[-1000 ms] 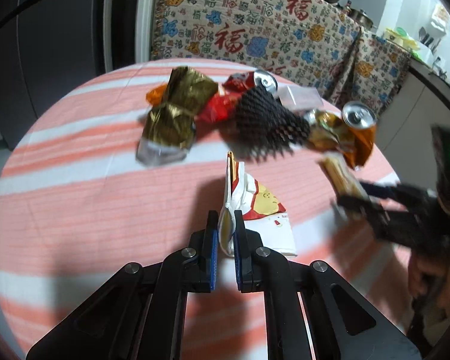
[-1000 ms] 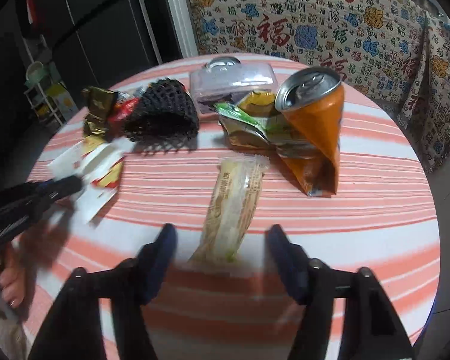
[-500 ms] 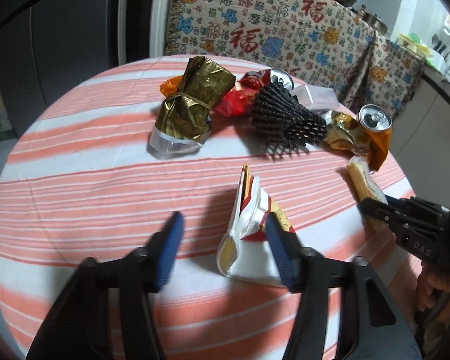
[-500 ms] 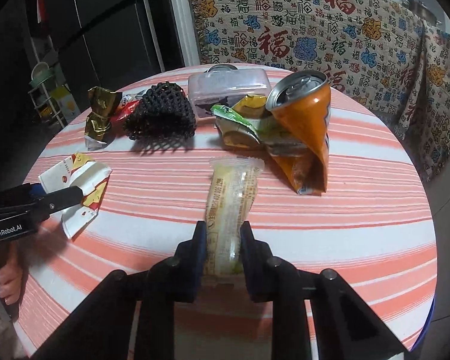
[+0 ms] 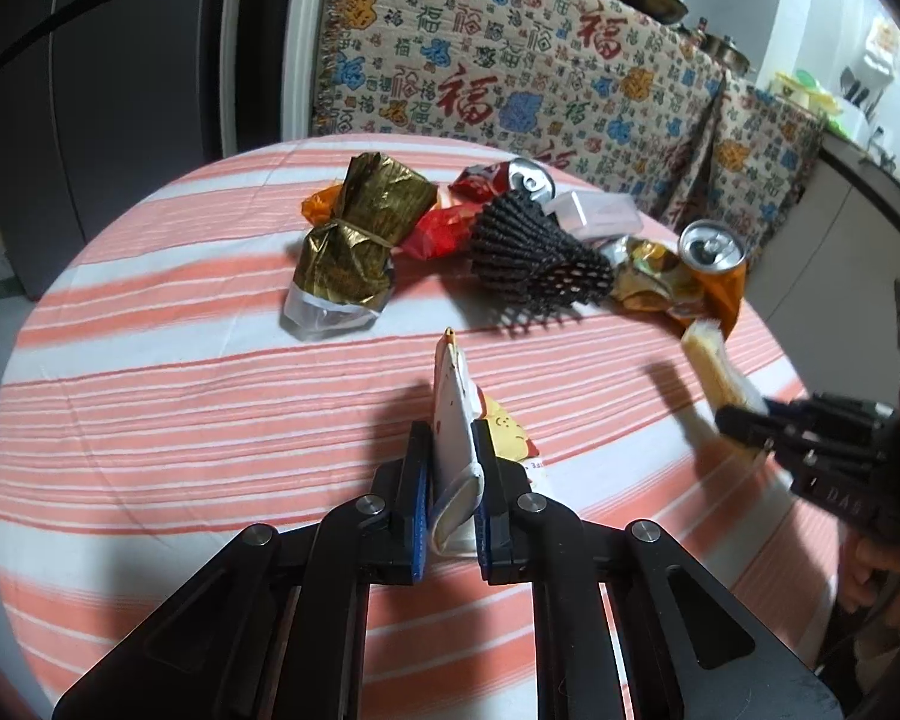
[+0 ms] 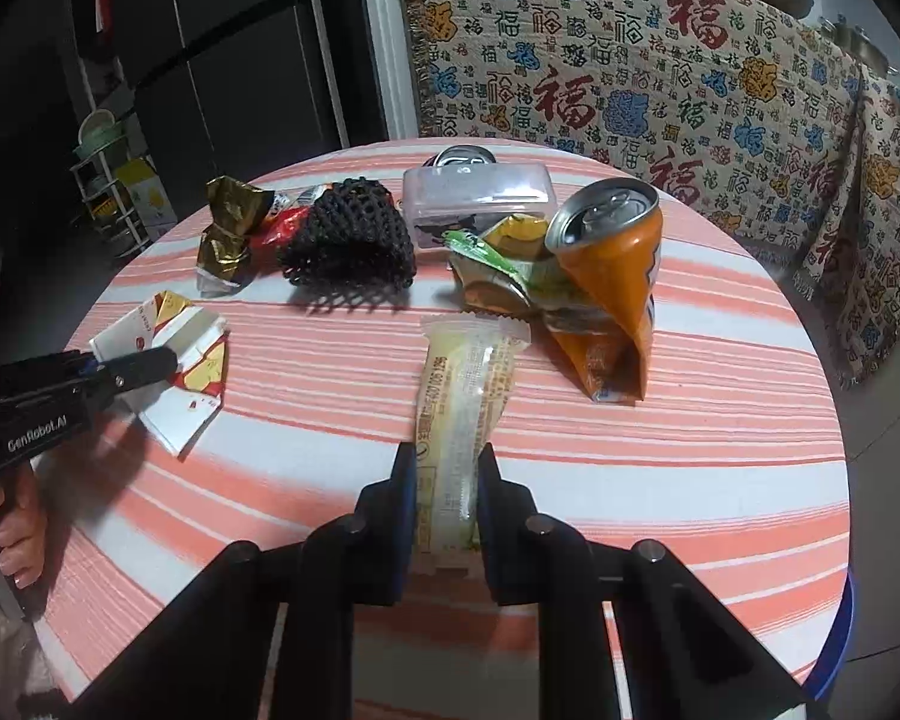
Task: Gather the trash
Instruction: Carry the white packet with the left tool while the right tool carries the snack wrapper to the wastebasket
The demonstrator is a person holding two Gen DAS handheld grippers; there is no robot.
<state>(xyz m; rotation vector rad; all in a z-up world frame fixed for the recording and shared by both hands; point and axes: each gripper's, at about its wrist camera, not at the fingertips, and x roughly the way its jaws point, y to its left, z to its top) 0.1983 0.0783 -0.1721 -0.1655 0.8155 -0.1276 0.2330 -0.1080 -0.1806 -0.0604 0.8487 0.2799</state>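
A: Trash lies across the round surface (image 6: 660, 468) with its orange-and-white striped cloth; behind hangs a patterned cloth (image 6: 660, 78) printed with large red "福" characters, and dark cabinet doors (image 5: 90, 90) stand to its left.

B: And the jaws?

A: The right gripper (image 6: 447, 480) has just been closing its jaws, and they pinch a long pale snack wrapper (image 6: 465, 396); its small print is too fine to read. Just beyond and to the right stands a crushed orange can (image 6: 612, 288), leaning on crumpled green-and-gold wrappers (image 6: 504, 276).

B: The left one?

A: The left gripper (image 5: 453, 468) has its jaws pressed on a folded white, red and yellow carton (image 5: 459, 420), held on edge. Its body reads "GenRobot.AI". Well beyond its jaws lie a gold foil bag (image 5: 360, 246), a black foam net (image 5: 534, 258) and a clear plastic box (image 6: 477, 198).
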